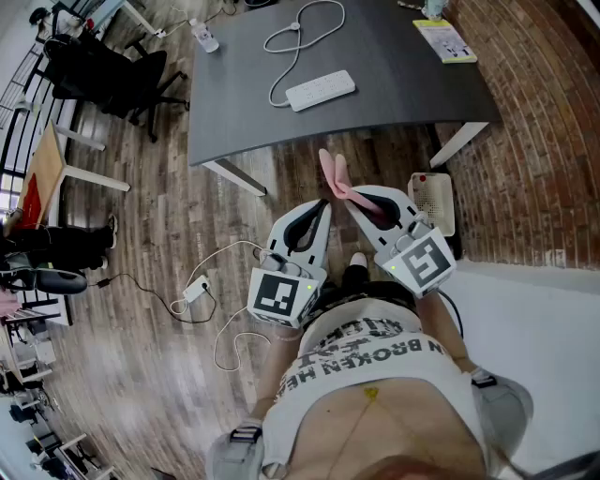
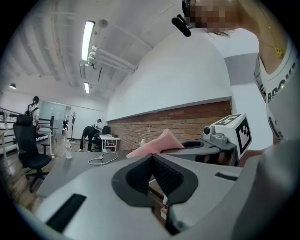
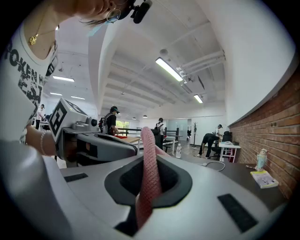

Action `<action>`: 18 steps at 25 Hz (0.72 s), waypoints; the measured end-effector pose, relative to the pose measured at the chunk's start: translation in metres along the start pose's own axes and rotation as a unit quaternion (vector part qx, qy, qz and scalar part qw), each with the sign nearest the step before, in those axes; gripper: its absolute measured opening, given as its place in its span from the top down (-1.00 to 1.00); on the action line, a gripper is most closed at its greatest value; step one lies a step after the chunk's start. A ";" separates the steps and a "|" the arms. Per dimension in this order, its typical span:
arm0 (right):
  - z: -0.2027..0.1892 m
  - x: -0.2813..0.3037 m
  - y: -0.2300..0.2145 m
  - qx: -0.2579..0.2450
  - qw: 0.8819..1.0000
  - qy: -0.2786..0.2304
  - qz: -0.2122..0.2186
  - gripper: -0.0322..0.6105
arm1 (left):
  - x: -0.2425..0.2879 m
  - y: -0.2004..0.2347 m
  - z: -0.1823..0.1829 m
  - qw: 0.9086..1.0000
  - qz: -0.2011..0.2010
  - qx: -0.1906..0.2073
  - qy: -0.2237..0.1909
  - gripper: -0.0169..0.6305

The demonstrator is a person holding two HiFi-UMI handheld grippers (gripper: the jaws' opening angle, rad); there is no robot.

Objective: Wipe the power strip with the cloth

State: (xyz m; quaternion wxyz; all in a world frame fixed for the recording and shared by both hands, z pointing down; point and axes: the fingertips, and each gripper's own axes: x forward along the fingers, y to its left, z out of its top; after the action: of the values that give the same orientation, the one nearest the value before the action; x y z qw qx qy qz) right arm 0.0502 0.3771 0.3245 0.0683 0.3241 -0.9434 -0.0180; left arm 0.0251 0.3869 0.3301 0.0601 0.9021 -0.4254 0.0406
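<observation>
Well ahead of the right gripper [image 1: 359, 197], on the dark worktop [image 1: 403, 84], the power strip [image 1: 321, 90] lies untouched. That gripper clenches a thin fold of pink cloth [image 1: 335, 174]; left gripper [image 1: 323, 208] closed, empty. Likely risks: cloth slipping out under wiping pressure; unbraced strip skating on its cable [image 1: 296, 58].

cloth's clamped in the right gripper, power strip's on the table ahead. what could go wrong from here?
1. The right gripper pinches the pink cloth edge-on, flaps sticking out; it may slip or fold mid-wipe.
2. The power strip lies loose on the table, cord looped; the left gripper is shut and empty, so a wipe may shove it.
3. A white cable on the floor near the feet could snag a step.
</observation>
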 end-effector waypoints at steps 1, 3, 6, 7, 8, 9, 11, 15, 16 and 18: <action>-0.001 -0.001 -0.002 0.001 1.000 0.002 0.001 0.85 | 0.002 -0.002 0.001 1.000 -0.001 0.001 0.001 0.92; -0.002 -0.004 -0.005 0.006 1.000 0.000 0.002 0.85 | 0.006 -0.005 0.001 1.000 -0.002 0.002 0.001 0.92; -0.002 -0.010 -0.013 0.029 0.999 -0.020 0.005 0.85 | 0.012 -0.011 0.001 1.000 -0.004 0.003 -0.001 0.92; -0.003 -0.011 -0.016 0.035 0.999 -0.022 0.008 0.85 | 0.014 -0.012 0.001 1.000 -0.003 0.002 -0.001 0.92; -0.005 -0.013 -0.018 0.037 0.999 -0.022 0.011 0.85 | 0.015 -0.014 0.000 1.000 -0.002 0.001 -0.002 0.92; -0.008 -0.014 -0.021 0.037 0.999 -0.019 0.012 0.85 | 0.017 -0.015 -0.001 1.000 0.001 0.000 -0.001 0.92; -0.011 -0.014 -0.025 0.034 0.999 -0.014 0.016 0.85 | 0.019 -0.015 -0.004 1.000 0.007 -0.003 0.001 0.92; -0.011 -0.009 -0.032 0.032 0.999 -0.014 0.019 0.85 | 0.019 -0.007 -0.010 1.000 0.016 -0.010 0.012 0.92; -0.012 -0.007 -0.034 0.030 0.999 -0.013 0.018 0.85 | 0.020 -0.004 -0.012 1.000 0.017 -0.014 0.013 0.92; -0.014 -0.003 -0.038 0.021 1.000 -0.009 0.016 0.85 | 0.025 0.002 -0.013 1.000 0.016 -0.019 0.013 0.92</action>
State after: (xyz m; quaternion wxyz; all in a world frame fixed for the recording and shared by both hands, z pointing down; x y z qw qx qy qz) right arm 0.0775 0.3494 0.3349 0.0537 0.3104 -0.9491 0.0001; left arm 0.0388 0.3684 0.3458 0.0826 0.8934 -0.4392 0.0454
